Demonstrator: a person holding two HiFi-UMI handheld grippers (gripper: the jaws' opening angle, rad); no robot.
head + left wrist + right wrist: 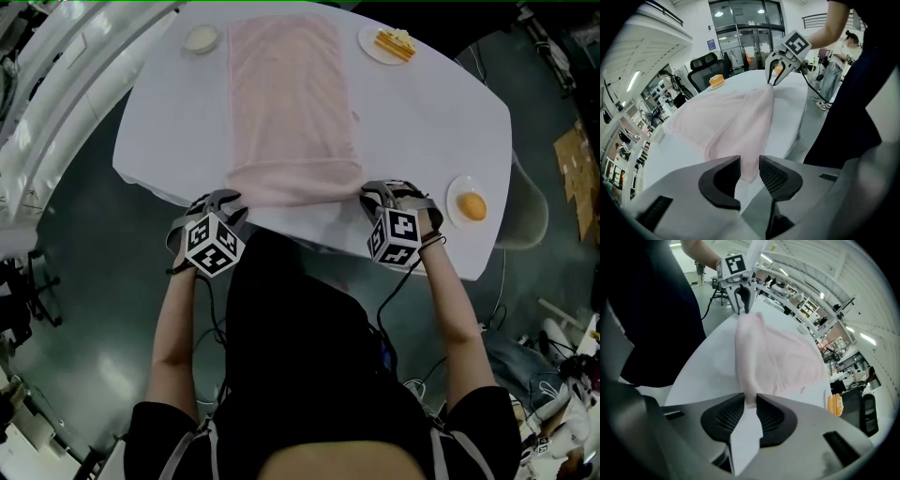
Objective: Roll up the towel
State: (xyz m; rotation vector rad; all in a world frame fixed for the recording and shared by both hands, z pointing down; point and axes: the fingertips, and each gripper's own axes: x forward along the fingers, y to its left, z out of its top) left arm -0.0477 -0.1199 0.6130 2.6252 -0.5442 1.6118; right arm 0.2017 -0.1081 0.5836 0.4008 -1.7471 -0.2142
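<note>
A pink towel (291,94) lies lengthwise on the white table (431,122), its near end doubled over into a thick fold close to the front edge. My left gripper (225,200) stands at the fold's left corner. In the left gripper view the jaws (749,164) are parted, and the towel corner (749,159) hangs loosely between the pads. My right gripper (382,193) is at the fold's right corner. In the right gripper view it (750,399) pinches the towel's edge (750,380), which rises taut from the pads.
A small cream dish (201,38) sits at the far left of the table. A plate of yellow food (387,43) is at the far right, and a plate with an orange (469,204) lies near my right gripper. The table's front edge runs just under both grippers.
</note>
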